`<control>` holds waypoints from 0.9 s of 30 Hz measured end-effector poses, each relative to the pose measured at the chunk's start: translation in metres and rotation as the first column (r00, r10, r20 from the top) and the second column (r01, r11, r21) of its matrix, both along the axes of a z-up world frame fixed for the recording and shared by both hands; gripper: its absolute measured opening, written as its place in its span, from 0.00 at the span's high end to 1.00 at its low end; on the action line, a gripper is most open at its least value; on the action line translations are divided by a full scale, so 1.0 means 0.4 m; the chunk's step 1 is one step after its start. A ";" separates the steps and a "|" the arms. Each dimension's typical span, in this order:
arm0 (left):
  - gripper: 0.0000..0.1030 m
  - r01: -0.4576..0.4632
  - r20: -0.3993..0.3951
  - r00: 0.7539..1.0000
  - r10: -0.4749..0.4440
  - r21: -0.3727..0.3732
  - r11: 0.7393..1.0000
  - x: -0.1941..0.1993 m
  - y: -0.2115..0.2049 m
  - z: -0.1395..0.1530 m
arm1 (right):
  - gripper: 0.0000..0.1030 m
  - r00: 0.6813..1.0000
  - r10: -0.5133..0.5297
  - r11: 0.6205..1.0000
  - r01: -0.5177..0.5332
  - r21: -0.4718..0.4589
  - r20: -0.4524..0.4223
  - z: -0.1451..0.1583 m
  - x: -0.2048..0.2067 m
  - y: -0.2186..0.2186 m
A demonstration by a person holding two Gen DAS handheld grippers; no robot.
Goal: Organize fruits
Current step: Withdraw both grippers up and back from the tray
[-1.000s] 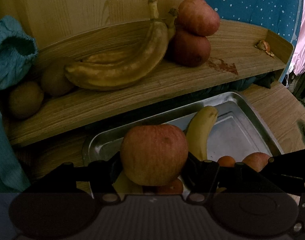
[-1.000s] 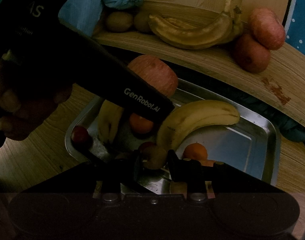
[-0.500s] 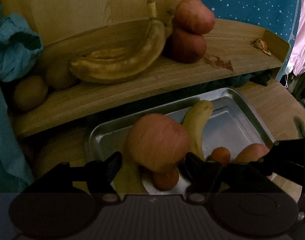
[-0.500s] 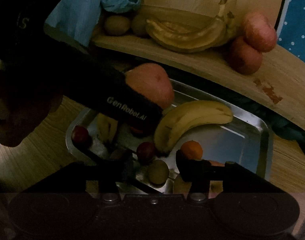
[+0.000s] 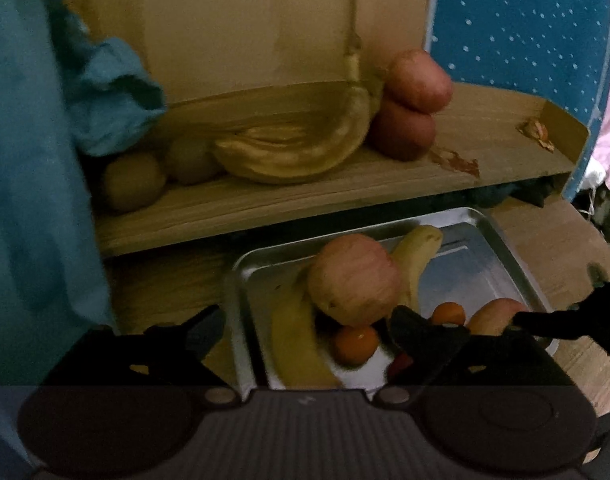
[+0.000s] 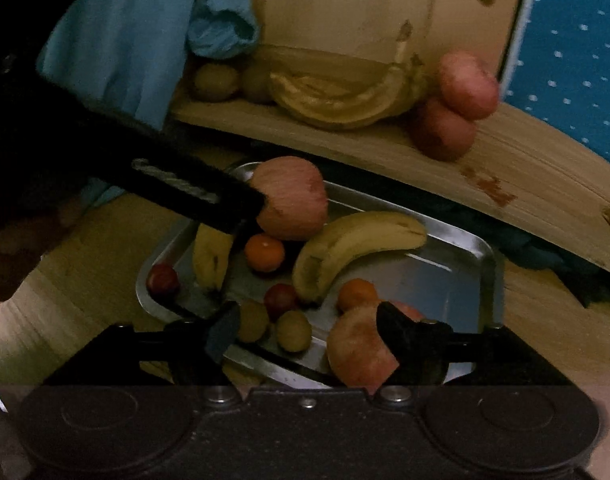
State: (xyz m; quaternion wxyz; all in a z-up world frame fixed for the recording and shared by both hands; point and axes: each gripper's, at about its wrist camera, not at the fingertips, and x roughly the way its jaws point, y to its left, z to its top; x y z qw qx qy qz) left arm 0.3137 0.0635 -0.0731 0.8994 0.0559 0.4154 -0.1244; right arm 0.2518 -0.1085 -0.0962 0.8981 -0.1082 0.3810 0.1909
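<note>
Released within the last second, the big apple (image 5: 353, 280) has left the left gripper (image 5: 305, 320), whose jaws now stand wide apart with nothing between them. It is a round fruit, pinkish red with pale streaks, and it sits in the steel tray (image 5: 517, 264), propped on a small orange (image 5: 355, 344) and leaning against a yellow banana (image 5: 417, 256) behind it. From the left wrist the apple lies beyond the fingertips and between their lines, nearer the right-hand finger (image 5: 421, 328), clear of both. A second banana (image 5: 293, 344) lies along the tray's left side, just beside the apple. In the right wrist view the left tool's dark body crosses in front of the apple's left edge. The right gripper (image 6: 305, 326) has also spread open since a second ago; a small green-brown fruit (image 6: 293, 330) lies in the tray between its fingers, touching neither, and another apple (image 6: 361, 352) rests against its right finger (image 6: 401, 332). Above the tray, a wooden shelf (image 5: 265, 204) carries browned bananas (image 5: 301, 152) and two stacked red apples (image 5: 413, 108).
</note>
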 end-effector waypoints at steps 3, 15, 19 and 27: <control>0.04 -0.032 0.006 0.999 0.032 -0.001 0.999 -0.027 0.026 0.007 | 0.16 0.999 -0.032 0.999 0.032 0.012 0.009 0.010 -0.023 -0.002; 0.01 -0.141 0.012 0.990 0.141 0.004 0.990 -0.138 0.130 0.022 | 0.07 0.981 -0.188 0.980 0.185 0.075 0.037 0.034 -0.128 0.008; 0.01 -0.139 0.018 0.990 0.139 0.016 0.990 -0.175 0.149 0.023 | 0.06 0.968 -0.243 0.967 0.237 0.097 0.060 0.038 -0.169 0.019; 0.00 -0.142 0.033 0.989 0.142 -0.002 0.990 -0.235 0.169 0.022 | 0.04 0.943 -0.300 0.949 0.280 0.147 0.141 0.069 -0.254 0.019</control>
